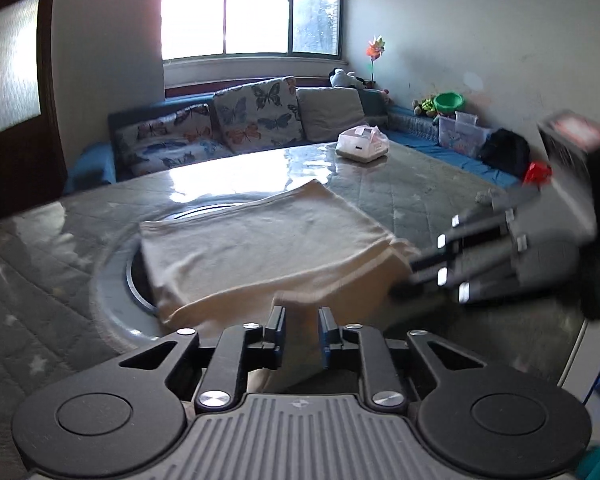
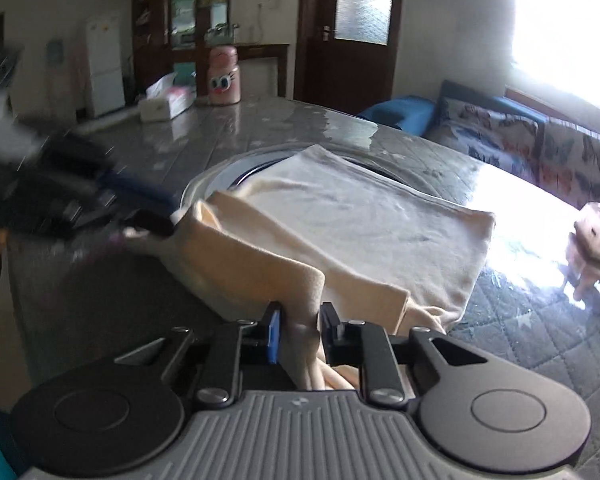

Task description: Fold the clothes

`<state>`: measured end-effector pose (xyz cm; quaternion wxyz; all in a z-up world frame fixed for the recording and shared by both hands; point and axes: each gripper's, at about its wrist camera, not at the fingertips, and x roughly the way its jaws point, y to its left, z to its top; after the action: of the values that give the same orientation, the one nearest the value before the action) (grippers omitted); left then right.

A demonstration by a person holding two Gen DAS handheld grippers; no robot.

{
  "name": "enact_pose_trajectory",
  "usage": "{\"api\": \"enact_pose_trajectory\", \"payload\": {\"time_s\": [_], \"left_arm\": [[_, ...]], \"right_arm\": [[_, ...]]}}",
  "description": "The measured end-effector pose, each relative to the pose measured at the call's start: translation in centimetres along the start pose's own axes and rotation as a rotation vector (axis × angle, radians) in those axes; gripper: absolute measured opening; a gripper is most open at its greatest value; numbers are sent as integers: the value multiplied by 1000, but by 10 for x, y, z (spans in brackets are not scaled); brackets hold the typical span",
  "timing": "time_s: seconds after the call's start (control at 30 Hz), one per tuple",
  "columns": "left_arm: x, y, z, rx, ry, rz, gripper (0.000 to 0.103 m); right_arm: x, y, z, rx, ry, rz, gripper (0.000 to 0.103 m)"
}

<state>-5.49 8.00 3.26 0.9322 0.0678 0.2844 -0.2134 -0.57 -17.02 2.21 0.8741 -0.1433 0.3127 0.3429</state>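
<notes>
A cream folded cloth (image 1: 260, 248) (image 2: 360, 216) lies on the grey quilted table (image 1: 420, 188), over a round metal ring set into the top. In the left wrist view my left gripper (image 1: 302, 328) is shut on the cloth's near edge, a fold filling the gap between its pads. The right gripper (image 1: 406, 280) shows blurred at the cloth's right corner. In the right wrist view my right gripper (image 2: 300, 328) is shut on a raised fold of the cloth. The left gripper (image 2: 156, 222), blurred, holds the lifted far-left corner.
A white tissue box (image 1: 362, 144) sits at the table's far side. Another tissue box (image 2: 166, 102) and a pink jar (image 2: 223, 76) stand at the other end. A pink pig-shaped thing (image 2: 592, 236) stands right. A sofa with butterfly cushions (image 1: 256, 116) runs behind the table.
</notes>
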Motion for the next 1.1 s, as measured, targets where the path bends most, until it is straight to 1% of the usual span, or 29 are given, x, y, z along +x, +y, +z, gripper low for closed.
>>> {"api": "enact_pose_trajectory", "payload": {"time_s": [0.03,0.07,0.1,0.17,0.3,0.37,0.43,0.5,0.53,0.57,0.67,0.77,0.8,0.83,0.87,0.9,0.97,1.07,1.1], "left_arm": [[-2,1,-4,8,0,15,36],[-4,1,-8,21,1,31,45],[-4,1,-12,42,2,47,48],[-3,-1,-19,84,9,75,48],[6,-1,-28,143,33,92,48],[10,-1,-30,167,41,102,48],[14,0,-32,187,47,107,48],[15,-1,-33,204,39,89,48],[14,-2,-33,214,35,80,48],[14,-3,-34,230,33,76,48],[17,-5,-37,261,42,72,48],[19,-5,-40,284,53,72,48],[19,-5,-41,293,56,74,48],[20,-5,-42,302,59,77,48],[21,-5,-42,312,61,79,48],[21,-5,-43,323,58,81,48],[21,-5,-44,350,48,83,48],[21,-6,-48,394,30,89,48],[21,-6,-49,404,23,90,46]], "right_arm": [[0,-4,3,17,-1,5,18],[0,-7,5,27,-3,6,17],[1,-9,6,35,-5,5,14],[2,-13,9,48,-7,5,12],[4,-14,11,49,9,31,13],[1,-11,9,25,13,21,17],[-4,-7,4,1,20,29,23],[-10,-3,-2,-25,26,40,44],[-13,-1,-5,-40,28,47,48],[-16,1,-8,-60,30,53,50],[-14,9,-15,-129,44,51,50],[-7,18,-19,-175,31,45,47],[-5,21,-19,-184,22,45,44],[-2,23,-20,-189,16,47,38],[0,25,-20,-189,14,51,23],[2,26,-20,-184,16,56,14],[1,27,-20,-166,3,63,8],[-7,24,-18,-116,-26,55,7],[-10,23,-17,-102,-35,53,6]]}}
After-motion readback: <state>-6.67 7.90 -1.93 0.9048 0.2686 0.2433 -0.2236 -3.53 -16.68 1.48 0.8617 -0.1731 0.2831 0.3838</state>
